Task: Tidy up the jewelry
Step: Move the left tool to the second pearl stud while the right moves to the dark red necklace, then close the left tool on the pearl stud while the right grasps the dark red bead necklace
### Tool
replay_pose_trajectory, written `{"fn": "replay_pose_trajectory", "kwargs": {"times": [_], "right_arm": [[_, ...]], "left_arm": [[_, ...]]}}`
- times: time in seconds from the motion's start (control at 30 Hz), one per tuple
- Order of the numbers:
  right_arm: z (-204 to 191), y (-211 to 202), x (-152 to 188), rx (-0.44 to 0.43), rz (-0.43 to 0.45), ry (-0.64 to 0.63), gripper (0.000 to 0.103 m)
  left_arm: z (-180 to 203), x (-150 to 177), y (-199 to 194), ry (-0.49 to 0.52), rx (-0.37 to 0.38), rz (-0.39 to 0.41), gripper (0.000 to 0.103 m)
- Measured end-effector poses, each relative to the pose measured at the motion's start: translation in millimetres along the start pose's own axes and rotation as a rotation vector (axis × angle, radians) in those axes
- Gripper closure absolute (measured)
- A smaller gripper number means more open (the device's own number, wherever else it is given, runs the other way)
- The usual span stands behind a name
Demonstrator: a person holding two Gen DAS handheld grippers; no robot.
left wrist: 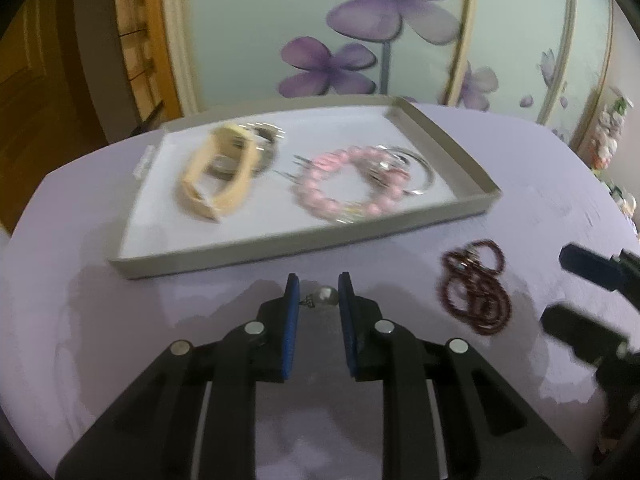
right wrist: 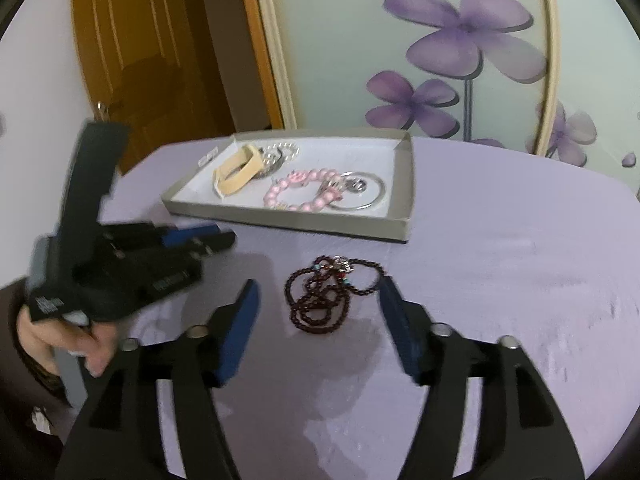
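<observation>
A small pearl earring (left wrist: 325, 296) sits between the blue pads of my left gripper (left wrist: 318, 285), which is shut on it just above the lavender tablecloth, in front of the grey tray (left wrist: 280, 246). The tray holds a beige band (left wrist: 196, 184), a pink bead bracelet (left wrist: 308, 200) and a silver hoop (left wrist: 424, 172). A dark red bead necklace (right wrist: 316, 304) lies bunched on the cloth. My right gripper (right wrist: 318, 283) stands open with one finger on each side of the necklace, not touching it. The left gripper (right wrist: 220, 234) also shows in the right wrist view.
A hand (right wrist: 80, 344) holds the left gripper's handle at the table's near left. The tray (right wrist: 280, 220) lies toward the back of the rounded table. Behind stand a wall with purple flowers (right wrist: 468, 36) and a wooden door (right wrist: 152, 60).
</observation>
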State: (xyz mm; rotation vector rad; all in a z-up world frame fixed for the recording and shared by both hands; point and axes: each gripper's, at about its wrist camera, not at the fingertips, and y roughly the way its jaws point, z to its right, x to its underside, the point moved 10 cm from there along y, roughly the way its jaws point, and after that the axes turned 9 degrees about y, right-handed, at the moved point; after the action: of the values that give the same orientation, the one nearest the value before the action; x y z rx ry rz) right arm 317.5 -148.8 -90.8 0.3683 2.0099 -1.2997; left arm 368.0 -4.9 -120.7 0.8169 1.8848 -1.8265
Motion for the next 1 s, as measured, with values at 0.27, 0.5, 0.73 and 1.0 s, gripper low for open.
{"fn": "replay_pose_trajectory", "kwargs": {"times": [0.27,0.5,0.73,1.0], "right_arm": [[-7,27,3,0.068,-0.051,-0.083,0.008],[-3,45,3,0.101,-0.092,-0.094,0.008],[-5,61,10,0.087,-0.161,-0.114,0.034],[-9,64,9,0.071,-0.16,-0.121,0.088]], "left_arm": [[-49,-13,-22,-0.068,-0.052,0.07,0.083],[-74,-26,-30,-0.095,-0.08,0.108,0.083],[-82,-34,-32,-0.104,-0.086,0.125,0.083],[-87,-42,-29,-0.109,-0.09,0.133,0.083]]}}
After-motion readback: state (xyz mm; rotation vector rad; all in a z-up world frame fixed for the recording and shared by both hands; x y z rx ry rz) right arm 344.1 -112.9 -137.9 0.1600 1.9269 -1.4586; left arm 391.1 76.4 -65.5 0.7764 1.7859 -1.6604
